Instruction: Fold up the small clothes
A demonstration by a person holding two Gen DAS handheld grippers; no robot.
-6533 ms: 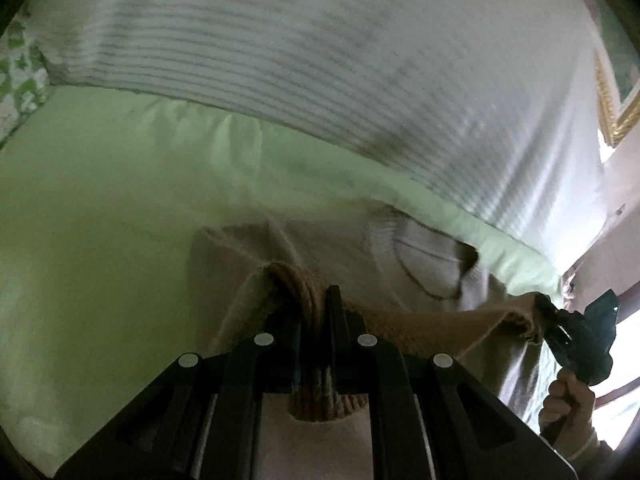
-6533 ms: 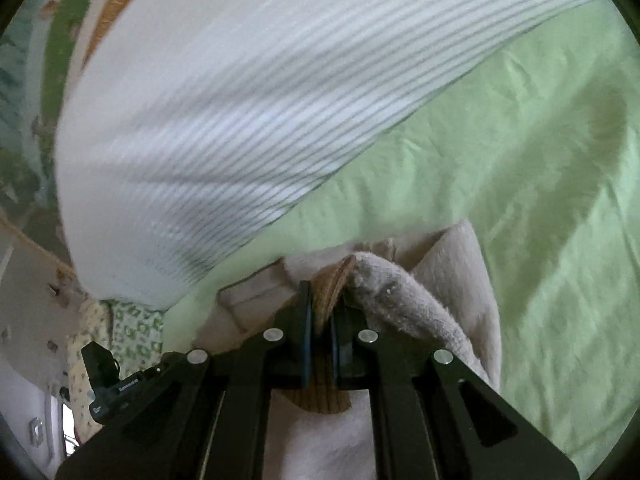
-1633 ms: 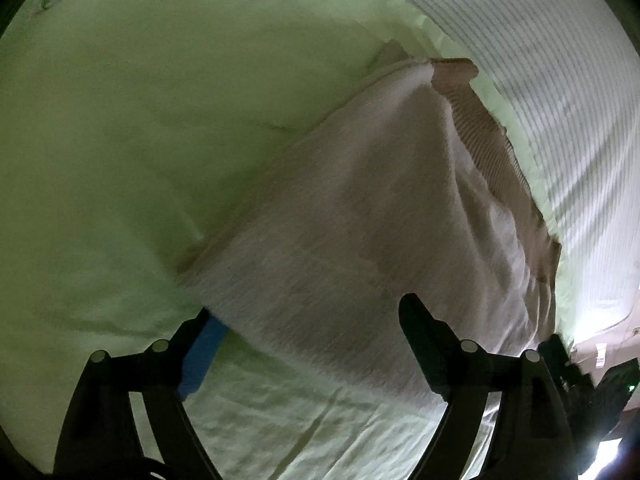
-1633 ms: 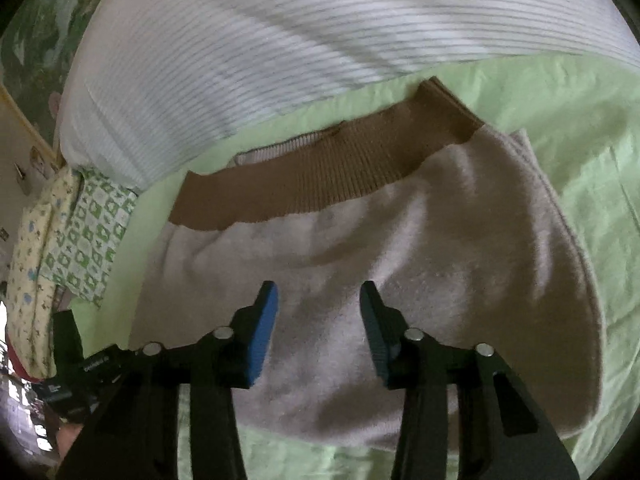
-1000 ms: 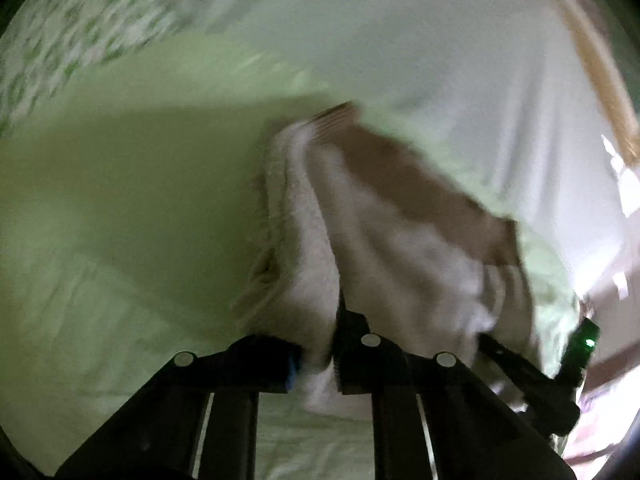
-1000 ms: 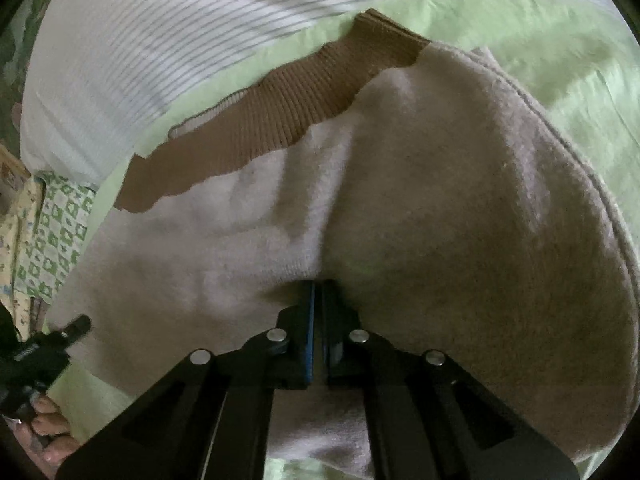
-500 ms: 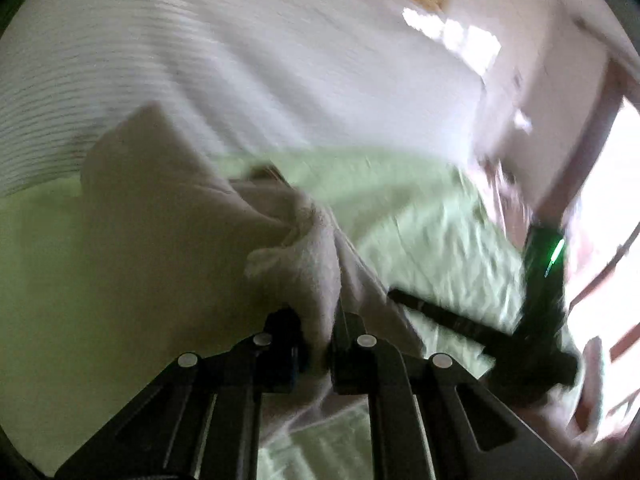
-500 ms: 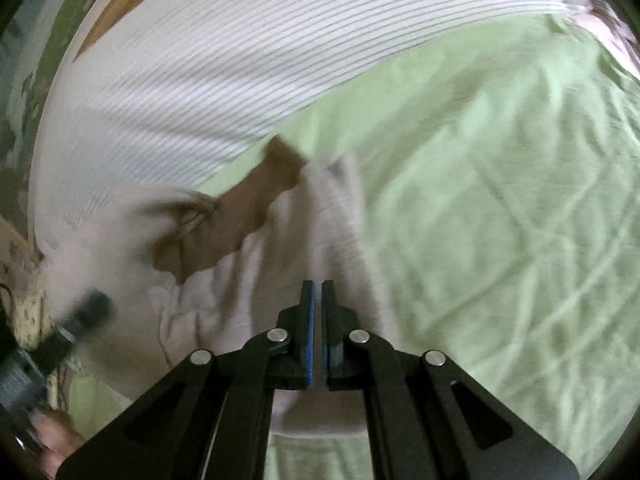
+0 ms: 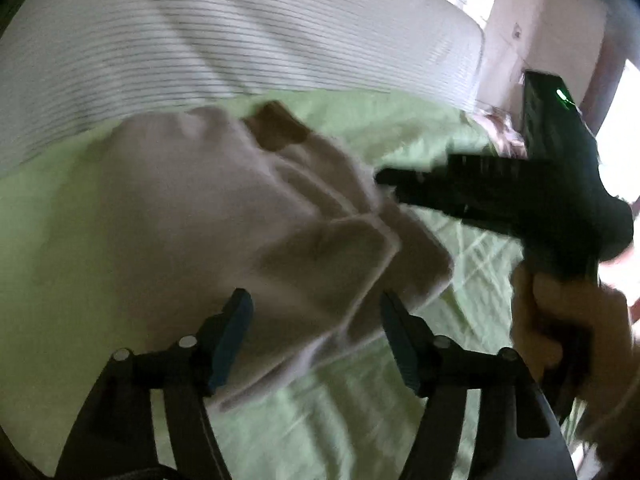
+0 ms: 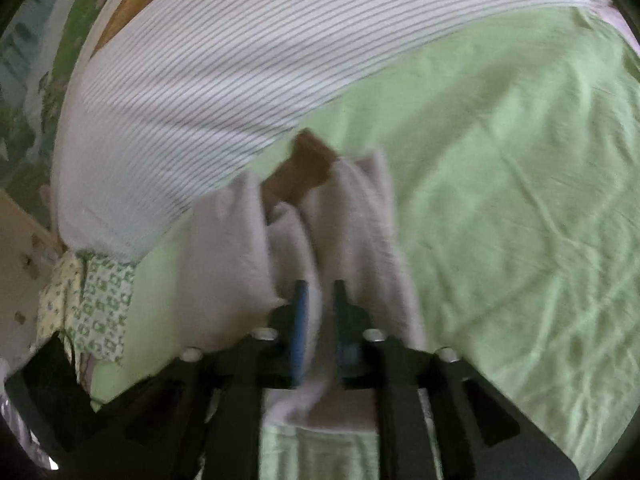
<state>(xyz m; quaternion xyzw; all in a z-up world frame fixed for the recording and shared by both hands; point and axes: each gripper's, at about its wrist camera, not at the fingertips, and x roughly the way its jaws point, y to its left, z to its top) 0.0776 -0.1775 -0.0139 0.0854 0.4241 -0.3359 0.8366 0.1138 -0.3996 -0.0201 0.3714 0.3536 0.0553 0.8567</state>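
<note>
Both grippers freshly parted over a folded beige garment on the bed.

The left gripper (image 9: 316, 332) is seen spread wide, its jaws having just been opening, with the garment (image 9: 224, 216) lying between and beyond them, unpinched. The right gripper (image 10: 318, 308) has also just been opening; a fold of cloth is still seen in its narrow gap, seemingly released. The side fold is judged done, with bunched layers and the brown hem (image 10: 304, 164) left to be squared. Ahead, the striped pillow (image 10: 240, 52) closes off the far edge; open green sheet (image 10: 500, 200) is left to the right gripper's right for moving.
</note>
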